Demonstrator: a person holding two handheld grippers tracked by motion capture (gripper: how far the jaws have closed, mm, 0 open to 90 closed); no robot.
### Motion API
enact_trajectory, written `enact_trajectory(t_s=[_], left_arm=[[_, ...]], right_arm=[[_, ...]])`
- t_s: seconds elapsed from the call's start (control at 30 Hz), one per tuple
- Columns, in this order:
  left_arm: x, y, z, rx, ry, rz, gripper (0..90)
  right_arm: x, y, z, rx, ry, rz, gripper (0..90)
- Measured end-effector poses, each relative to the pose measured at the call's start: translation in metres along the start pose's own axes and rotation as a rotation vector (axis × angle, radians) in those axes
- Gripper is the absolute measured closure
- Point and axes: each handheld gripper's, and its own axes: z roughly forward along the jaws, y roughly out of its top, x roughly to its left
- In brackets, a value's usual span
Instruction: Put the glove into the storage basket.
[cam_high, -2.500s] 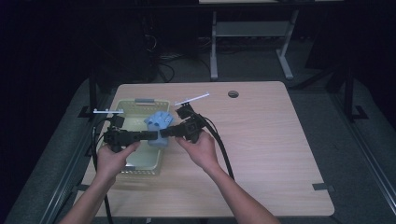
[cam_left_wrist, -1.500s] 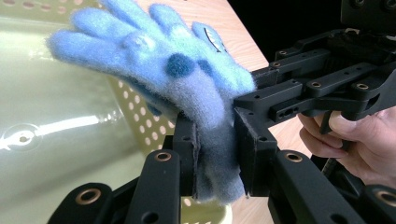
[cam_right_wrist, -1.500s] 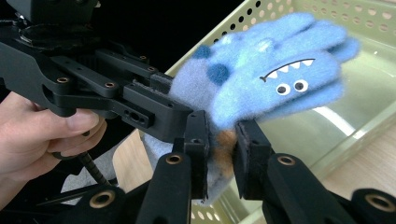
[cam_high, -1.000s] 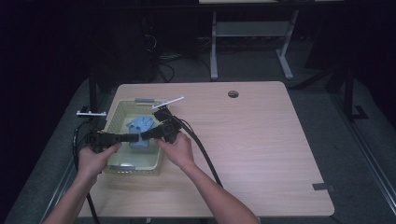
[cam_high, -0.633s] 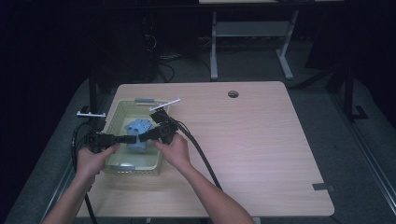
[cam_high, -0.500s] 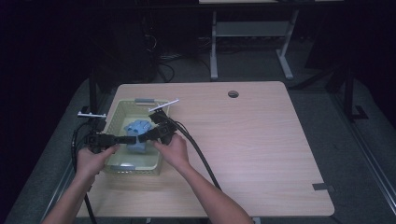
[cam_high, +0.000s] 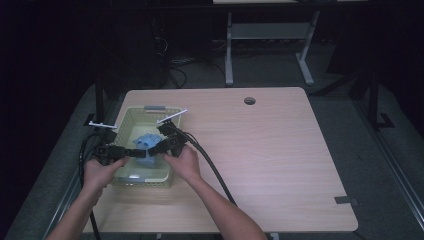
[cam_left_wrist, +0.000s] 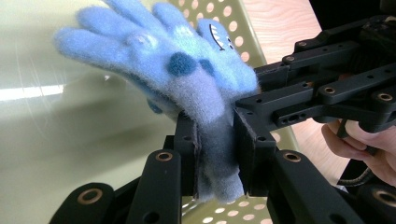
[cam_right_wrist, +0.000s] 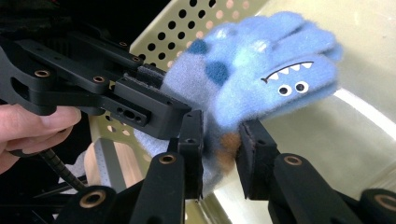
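A fuzzy blue glove (cam_high: 146, 143) with a monster face hangs just above the floor of a pale green perforated basket (cam_high: 131, 176). My left gripper (cam_high: 141, 153) comes in from the left and is shut on the glove's cuff (cam_left_wrist: 215, 154). My right gripper (cam_high: 151, 149) comes in from the right and is shut on the same cuff (cam_right_wrist: 219, 154). The two sets of jaws nearly touch each other. The glove's fingers (cam_left_wrist: 116, 37) spread away from the jaws, with the toothy face (cam_right_wrist: 286, 77) on one side.
The basket stands at the table's left edge, its grey handle clips at the far (cam_high: 154, 107) and near (cam_high: 134, 178) rims. A wide wooden tabletop (cam_high: 280, 150) with a round cable hole (cam_high: 249, 100) lies to the right. Black cables (cam_high: 212, 170) trail from both grippers.
Both grippers, holding the glove between them, have moved left from over the table beside the basket and lowered into the basket. In the last half second they barely shifted.
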Motion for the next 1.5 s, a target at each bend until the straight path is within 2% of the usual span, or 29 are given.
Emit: enact_trajectory(t_s=[0.23, 0.37, 0.43, 0.47, 0.5, 0.53, 0.7, 0.73, 0.77, 0.87, 0.9, 0.97, 1.1, 1.13, 1.23, 1.3, 1.43, 1.47, 1.5], left_arm=[[0.001, 0.0, 0.003, 0.009, 0.019, -0.003, 72.0], [0.002, 0.0, 0.006, 0.015, 0.039, -0.005, 72.1], [0.001, 0.001, 0.007, 0.024, 0.055, -0.007, 72.1], [0.001, 0.002, 0.009, 0.034, 0.077, -0.005, 72.2], [0.001, 0.002, 0.009, 0.034, 0.077, -0.005, 72.2], [0.001, 0.003, 0.011, 0.042, 0.102, -0.01, 72.2], [0.002, 0.003, 0.017, 0.076, 0.138, -0.014, 72.1], [0.002, 0.004, 0.019, 0.087, 0.143, -0.012, 72.1], [0.001, 0.004, 0.021, 0.113, 0.176, 0.006, 71.4], [-0.002, 0.005, 0.023, 0.133, 0.201, 0.013, 70.4], [-0.003, 0.005, 0.024, 0.136, 0.213, 0.009, 68.9], [-0.005, 0.006, 0.024, 0.156, 0.247, 0.031, 63.8], [-0.006, 0.007, 0.022, 0.141, 0.268, 0.025, 58.2], [-0.006, 0.008, 0.019, 0.126, 0.272, 0.019, 58.1], [-0.006, 0.011, 0.013, 0.121, 0.281, 0.031, 58.7], [-0.007, 0.011, 0.013, 0.118, 0.282, 0.032, 62.9], [-0.01, 0.013, 0.02, 0.132, 0.29, 0.038, 65.9], [-0.01, 0.013, 0.024, 0.146, 0.297, 0.046, 65.9], [-0.013, 0.012, 0.031, 0.18, 0.323, 0.057, 65.6]], right_arm=[[-0.003, 0.0, 0.001, 0.02, -0.011, 0.008, 71.4], [-0.004, 0.0, 0.001, 0.028, -0.031, -0.003, 71.1], [-0.005, 0.0, -0.001, 0.033, -0.041, 0.003, 71.1], [-0.005, 0.0, -0.002, 0.033, -0.042, 0.007, 71.1], [-0.005, 0.0, -0.003, 0.029, -0.051, 0.006, 71.1], [-0.005, 0.0, -0.005, 0.027, -0.052, -0.002, 71.3], [-0.005, 0.0, -0.01, 0.016, -0.047, -0.003, 71.2], [-0.005, 0.0, -0.01, 0.015, -0.045, -0.005, 71.2], [-0.004, -0.001, -0.011, 0.008, -0.042, -0.009, 71.2], [-0.003, -0.001, -0.013, 0.005, -0.04, -0.013, 71.2], [-0.002, 0.0, -0.014, 0.0, -0.039, -0.017, 71.2], [-0.001, 0.0, -0.017, -0.008, -0.038, -0.019, 71.2], [-0.001, 0.0, -0.02, -0.014, -0.034, -0.024, 71.1], [-0.001, -0.001, -0.021, -0.018, -0.032, -0.025, 71.0], [-0.002, -0.002, -0.024, -0.024, -0.028, -0.02, 71.0], [-0.002, -0.002, -0.025, -0.027, -0.028, -0.021, 70.9], [-0.003, -0.002, -0.029, -0.037, -0.026, -0.02, 70.6], [-0.004, -0.002, -0.03, -0.037, -0.028, -0.021, 70.5], [-0.004, -0.003, -0.032, -0.044, -0.028, -0.025, 70.3]])
